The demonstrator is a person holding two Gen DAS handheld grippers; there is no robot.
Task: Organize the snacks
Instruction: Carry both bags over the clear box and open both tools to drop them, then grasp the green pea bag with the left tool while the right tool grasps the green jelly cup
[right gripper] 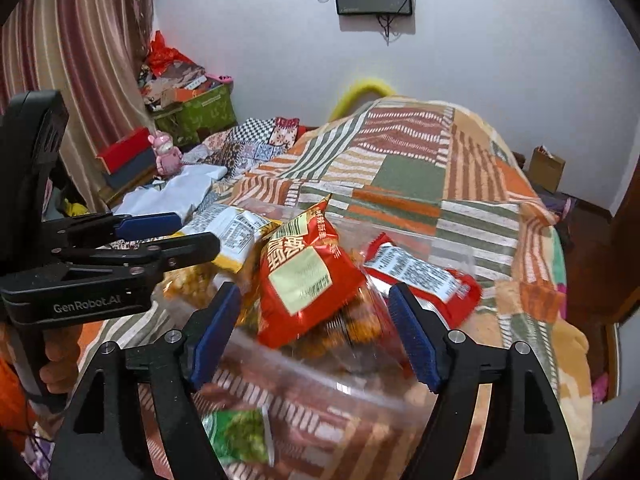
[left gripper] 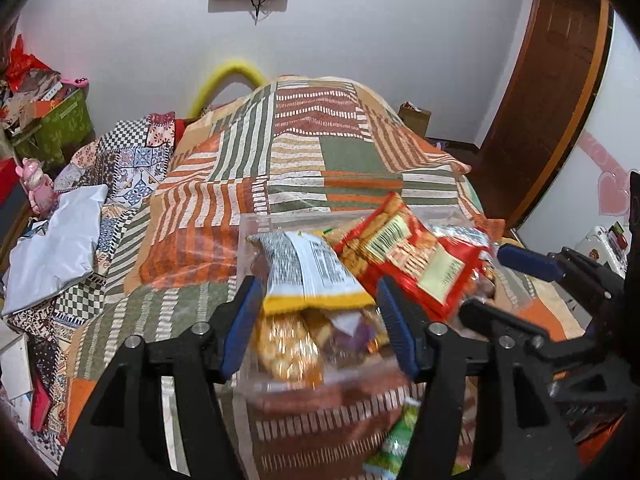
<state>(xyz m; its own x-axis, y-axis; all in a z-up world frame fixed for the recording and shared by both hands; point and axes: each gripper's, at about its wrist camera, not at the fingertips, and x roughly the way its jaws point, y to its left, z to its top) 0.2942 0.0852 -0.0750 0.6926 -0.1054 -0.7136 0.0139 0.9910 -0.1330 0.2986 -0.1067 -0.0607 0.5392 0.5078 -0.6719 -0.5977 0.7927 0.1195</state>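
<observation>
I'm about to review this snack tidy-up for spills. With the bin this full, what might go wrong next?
1. The red packet sits heaped above the rim of the clear bin, so a nudge may tip it out onto the blanket.
2. The green packet lies outside the bin, low between the open right tool fingers, and may be missed.
3. The left tool, also open, is close by; they might collide.

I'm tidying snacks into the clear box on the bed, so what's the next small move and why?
Probably lower the right hand-held gripper, which is open, toward the green packet. It lies on the blanket outside the clear box, while the red bag and other snacks are already inside.
</observation>
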